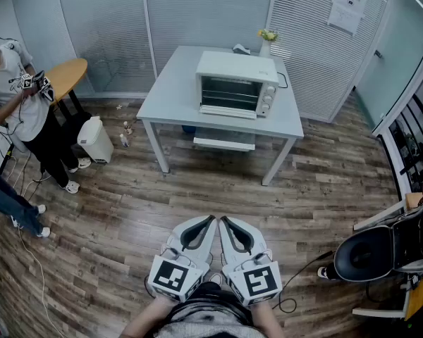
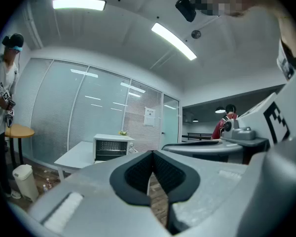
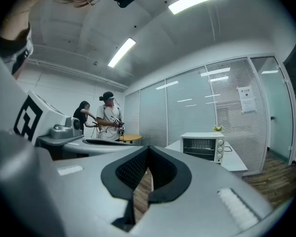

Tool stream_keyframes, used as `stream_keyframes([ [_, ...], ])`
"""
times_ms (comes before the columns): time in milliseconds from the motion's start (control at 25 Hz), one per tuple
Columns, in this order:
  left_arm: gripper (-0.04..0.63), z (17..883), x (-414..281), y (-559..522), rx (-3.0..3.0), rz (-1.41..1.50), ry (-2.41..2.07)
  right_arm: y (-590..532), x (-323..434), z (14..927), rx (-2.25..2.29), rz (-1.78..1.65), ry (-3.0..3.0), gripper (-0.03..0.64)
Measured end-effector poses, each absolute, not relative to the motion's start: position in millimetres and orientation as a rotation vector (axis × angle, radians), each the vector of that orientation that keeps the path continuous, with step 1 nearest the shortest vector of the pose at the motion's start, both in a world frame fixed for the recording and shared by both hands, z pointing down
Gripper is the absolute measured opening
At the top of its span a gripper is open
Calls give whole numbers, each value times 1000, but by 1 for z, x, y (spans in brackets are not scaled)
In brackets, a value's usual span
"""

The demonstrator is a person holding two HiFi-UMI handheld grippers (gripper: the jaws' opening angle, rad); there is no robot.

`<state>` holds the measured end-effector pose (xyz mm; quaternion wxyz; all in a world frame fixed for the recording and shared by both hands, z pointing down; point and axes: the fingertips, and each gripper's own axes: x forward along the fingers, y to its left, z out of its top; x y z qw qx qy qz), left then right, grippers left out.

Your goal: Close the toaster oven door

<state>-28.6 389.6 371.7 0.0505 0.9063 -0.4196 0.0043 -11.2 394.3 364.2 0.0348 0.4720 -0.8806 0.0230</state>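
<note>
A white toaster oven [image 1: 236,83] stands on a white table [image 1: 173,90] across the room, its dark glass front toward me. A white bar runs along the base of that front; from here I cannot tell how the door stands. The oven appears small in the left gripper view [image 2: 111,149] and in the right gripper view [image 3: 202,147]. My left gripper [image 1: 211,220] and right gripper [image 1: 224,220] are held side by side close to my body, far from the table. In each gripper's own view, the left gripper [image 2: 152,154] and right gripper [image 3: 148,149] are shut with nothing between the jaws.
Wood floor lies between me and the table. A white bin [image 1: 95,139], a round wooden table [image 1: 67,76] and a person [image 1: 14,97] are at the left. A black chair [image 1: 370,252] and a floor cable [image 1: 303,273] are at the right. A white shelf [image 1: 224,143] hangs under the table.
</note>
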Motion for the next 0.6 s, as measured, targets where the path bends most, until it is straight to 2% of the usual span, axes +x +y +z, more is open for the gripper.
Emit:
stream_keyframes([
  [120,5,374,-26,389,2757,17,-1289,393,-6,360,1470,63,-2721,3],
  [240,5,374,-22,389,2756,11,-1304,393,0,358,1481,55,-2732,35],
  [600,91,382,-14,388,2722,46,-1332,393,18,369,1489,75,-2717,74],
])
